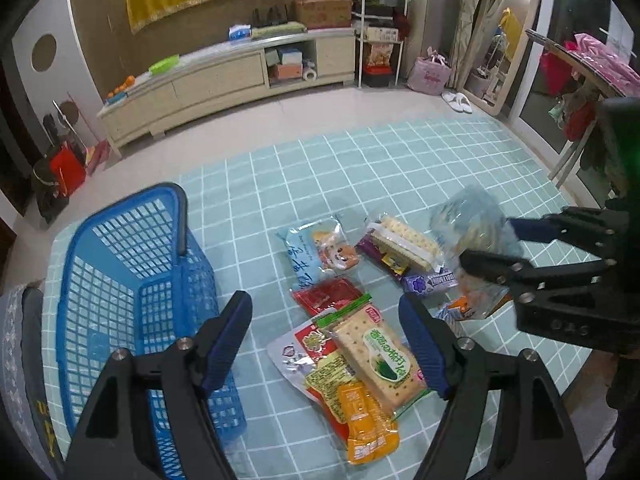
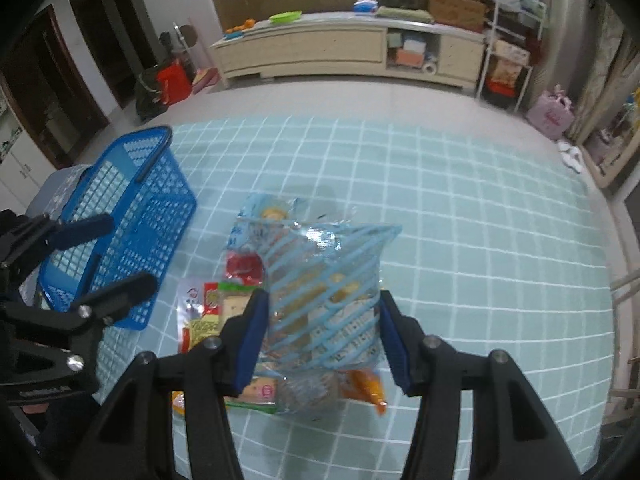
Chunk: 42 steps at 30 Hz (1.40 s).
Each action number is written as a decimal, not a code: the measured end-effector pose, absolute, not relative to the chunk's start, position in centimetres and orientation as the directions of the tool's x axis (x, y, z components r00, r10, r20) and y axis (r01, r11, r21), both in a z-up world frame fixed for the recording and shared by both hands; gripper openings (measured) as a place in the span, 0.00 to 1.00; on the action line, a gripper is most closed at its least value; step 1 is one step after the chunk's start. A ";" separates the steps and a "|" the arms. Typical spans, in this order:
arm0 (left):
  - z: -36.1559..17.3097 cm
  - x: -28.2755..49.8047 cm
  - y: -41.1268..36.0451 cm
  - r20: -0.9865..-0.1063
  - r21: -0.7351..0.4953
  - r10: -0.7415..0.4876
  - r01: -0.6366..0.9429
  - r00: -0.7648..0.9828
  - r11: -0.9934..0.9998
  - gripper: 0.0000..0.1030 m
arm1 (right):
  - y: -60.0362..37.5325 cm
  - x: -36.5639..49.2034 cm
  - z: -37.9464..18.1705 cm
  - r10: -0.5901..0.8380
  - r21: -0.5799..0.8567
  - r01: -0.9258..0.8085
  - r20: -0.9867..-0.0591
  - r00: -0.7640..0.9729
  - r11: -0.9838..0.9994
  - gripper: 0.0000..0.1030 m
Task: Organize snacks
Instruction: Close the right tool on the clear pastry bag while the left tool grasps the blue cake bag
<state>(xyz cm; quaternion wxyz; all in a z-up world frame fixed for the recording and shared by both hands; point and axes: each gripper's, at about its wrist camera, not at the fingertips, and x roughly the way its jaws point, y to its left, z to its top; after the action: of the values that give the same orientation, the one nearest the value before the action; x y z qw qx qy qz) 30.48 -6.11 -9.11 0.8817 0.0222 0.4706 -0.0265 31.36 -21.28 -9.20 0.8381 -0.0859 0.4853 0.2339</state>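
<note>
A blue plastic basket (image 1: 132, 280) (image 2: 124, 220) stands at the left of the teal checked cloth. Several snack packs lie beside it: a green-labelled cracker pack (image 1: 376, 356), an orange packet (image 1: 364, 420), a red packet (image 1: 328, 294), a light blue cartoon pack (image 1: 316, 252), a sandwich-cracker pack (image 1: 404, 240) and a purple gum pack (image 1: 428, 280). My left gripper (image 1: 326, 344) (image 2: 120, 254) hangs open above the cracker pack, holding nothing. My right gripper (image 2: 320, 336) (image 1: 490, 246) is shut on a clear blue-striped snack bag (image 2: 324, 296) (image 1: 468, 224), lifted above the pile.
The teal checked cloth (image 1: 320, 176) stretches bare beyond the snacks and to the right. A cushioned seat (image 1: 20, 340) sits just left of the basket. Across the floor stand a long cream cabinet (image 1: 224, 76) and a white shelf rack (image 1: 380, 32).
</note>
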 end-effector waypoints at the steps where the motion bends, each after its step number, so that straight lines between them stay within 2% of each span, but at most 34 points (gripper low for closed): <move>1: -9.3 30.9 -6.3 -0.838 0.008 -0.030 0.068 0.545 0.998 0.72 | -21.3 31.5 -9.3 0.303 0.078 -0.471 -0.853 0.424 0.878 0.57; 6: -10.4 33.2 -6.9 -0.863 0.009 -0.019 0.053 0.505 0.999 0.75 | -21.3 32.8 -9.6 0.256 0.040 -0.448 -0.864 0.434 0.893 0.57; 10: -12.0 35.5 -6.9 -0.898 -0.033 -0.041 0.026 0.438 0.999 0.76 | -22.1 34.6 -10.3 0.258 0.078 -0.421 -0.885 0.388 0.904 0.57; 14: -13.8 37.5 -7.1 -0.918 -0.021 -0.021 0.005 0.395 1.000 0.76 | -22.7 36.4 -11.1 0.238 0.087 -0.387 -0.901 0.363 0.918 0.57; 20: -16.4 40.7 -5.6 -0.942 -0.058 -0.028 -0.080 0.336 0.995 0.76 | -22.2 37.9 -12.5 0.198 0.052 -0.384 -0.915 0.351 0.922 0.57; 33: -20.1 44.0 -4.7 -0.967 -0.048 -0.013 -0.131 0.254 0.990 0.76 | -22.6 38.9 -14.1 0.226 0.084 -0.395 -0.917 0.329 0.915 0.57; 38: -21.0 44.8 -4.4 -0.969 -0.092 -0.054 -0.147 0.239 0.985 0.76 | -22.5 39.1 -14.8 0.229 0.092 -0.401 -0.923 0.309 0.912 0.57; 42: -22.0 45.3 -4.7 -0.974 -0.040 -0.010 -0.130 0.228 0.991 0.76 | -22.2 39.2 -15.0 0.228 0.092 -0.404 -0.925 0.305 0.910 0.57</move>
<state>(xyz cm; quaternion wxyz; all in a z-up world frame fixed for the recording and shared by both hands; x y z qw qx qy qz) 45.31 -4.74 -21.97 0.7814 -0.0563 0.6203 0.0384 39.16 -22.20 -15.04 0.8039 -0.0789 0.5557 0.1966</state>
